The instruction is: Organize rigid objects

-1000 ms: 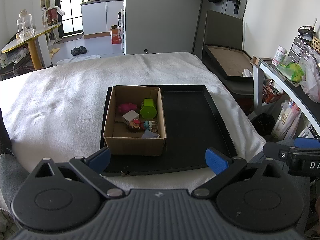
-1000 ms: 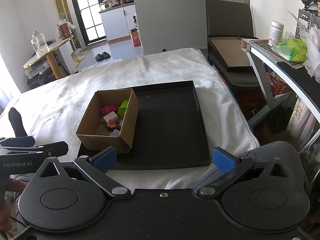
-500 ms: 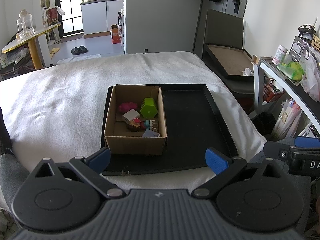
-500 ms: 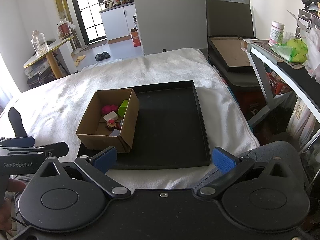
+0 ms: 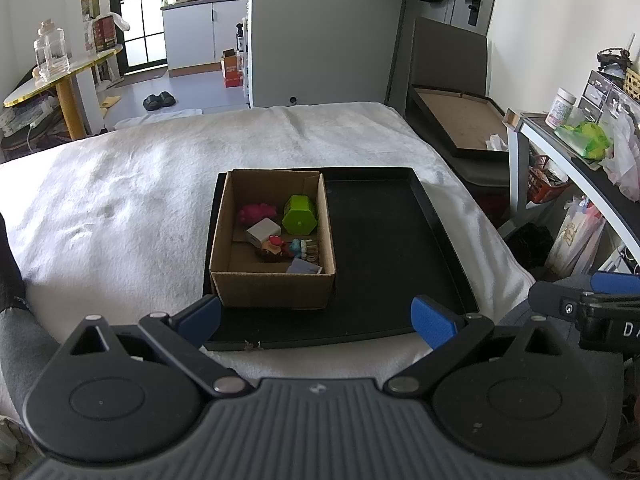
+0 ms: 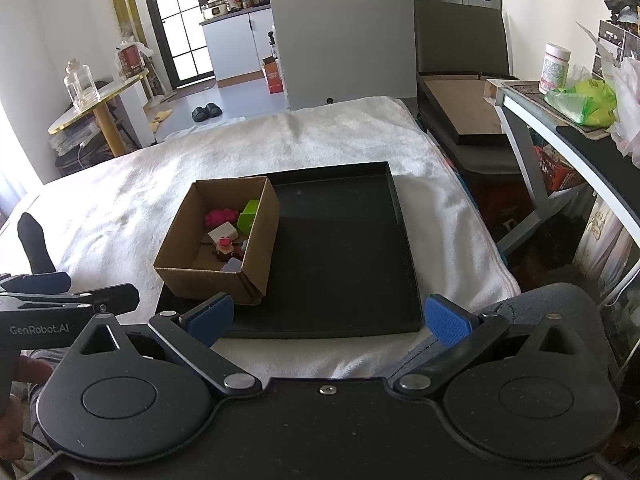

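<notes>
Cardboard box (image 5: 272, 240), holding the toys (image 5: 280, 232) on the tray (image 5: 400, 248), is seen barely shifted ahead of each empty, spread hand-held gripper (image 5: 316, 316) (image 6: 328, 318), so no progress is shown.

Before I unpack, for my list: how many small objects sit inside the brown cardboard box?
6 visible: pink spiky toy, white block, green hexagonal cup, red-brown figurine, blue-beige figure, lilac piece. Others may hide beneath.

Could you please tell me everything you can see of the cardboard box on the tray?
The cardboard box is plain brown, open-topped and upright. It stands on the left part of the black tray, which lies on a white blanket. Inside lie small toys, among them a green block and a pink toy. Neither tongs touch it.
</notes>
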Action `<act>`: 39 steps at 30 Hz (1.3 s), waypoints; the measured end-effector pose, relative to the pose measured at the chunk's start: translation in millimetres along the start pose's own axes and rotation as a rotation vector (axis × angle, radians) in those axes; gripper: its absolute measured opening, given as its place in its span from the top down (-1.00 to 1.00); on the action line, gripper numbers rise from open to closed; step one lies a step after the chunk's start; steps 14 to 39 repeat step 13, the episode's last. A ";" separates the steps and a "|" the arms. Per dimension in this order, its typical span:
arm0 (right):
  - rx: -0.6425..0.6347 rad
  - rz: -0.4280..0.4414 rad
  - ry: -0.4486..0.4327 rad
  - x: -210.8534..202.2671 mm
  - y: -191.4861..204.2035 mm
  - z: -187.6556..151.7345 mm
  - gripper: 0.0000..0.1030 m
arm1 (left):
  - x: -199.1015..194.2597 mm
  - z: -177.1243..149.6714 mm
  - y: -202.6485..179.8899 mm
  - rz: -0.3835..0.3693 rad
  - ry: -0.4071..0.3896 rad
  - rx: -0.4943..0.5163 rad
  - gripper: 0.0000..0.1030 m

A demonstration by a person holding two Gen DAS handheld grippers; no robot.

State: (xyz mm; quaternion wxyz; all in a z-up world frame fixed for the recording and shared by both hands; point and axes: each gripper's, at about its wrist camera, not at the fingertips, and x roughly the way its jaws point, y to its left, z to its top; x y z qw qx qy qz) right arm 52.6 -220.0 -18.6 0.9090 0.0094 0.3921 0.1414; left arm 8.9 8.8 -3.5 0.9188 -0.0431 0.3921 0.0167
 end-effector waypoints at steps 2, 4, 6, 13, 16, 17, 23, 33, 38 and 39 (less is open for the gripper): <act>-0.002 -0.006 -0.005 -0.4 0.7 0.0 -1.00 | 0.0 -0.5 0.0 -0.003 0.001 0.004 -0.96; -0.003 -0.008 -0.007 -0.4 0.5 0.1 -1.00 | 0.1 0.0 -0.5 -0.004 0.004 0.004 -0.96; 0.001 -0.007 -0.004 -0.2 0.6 0.0 -1.00 | -1.0 -0.1 -1.1 -0.004 -0.005 0.005 -0.96; -0.001 -0.006 0.001 1.1 -0.2 0.0 -1.00 | -3.5 2.7 -0.7 -0.006 -0.019 -0.004 -0.96; -0.001 -0.006 0.001 1.1 -0.2 0.0 -1.00 | -3.5 2.7 -0.7 -0.006 -0.019 -0.004 -0.96; -0.001 -0.006 0.001 1.1 -0.2 0.0 -1.00 | -3.5 2.7 -0.7 -0.006 -0.019 -0.004 -0.96; -0.001 -0.006 0.001 1.1 -0.2 0.0 -1.00 | -3.5 2.7 -0.7 -0.006 -0.019 -0.004 -0.96; -0.001 -0.006 0.001 1.1 -0.2 0.0 -1.00 | -3.5 2.7 -0.7 -0.006 -0.019 -0.004 -0.96; -0.001 -0.006 0.001 1.1 -0.2 0.0 -1.00 | -3.5 2.7 -0.7 -0.006 -0.019 -0.004 -0.96; -0.001 -0.006 0.001 1.1 -0.2 0.0 -1.00 | -3.5 2.7 -0.7 -0.006 -0.019 -0.004 -0.96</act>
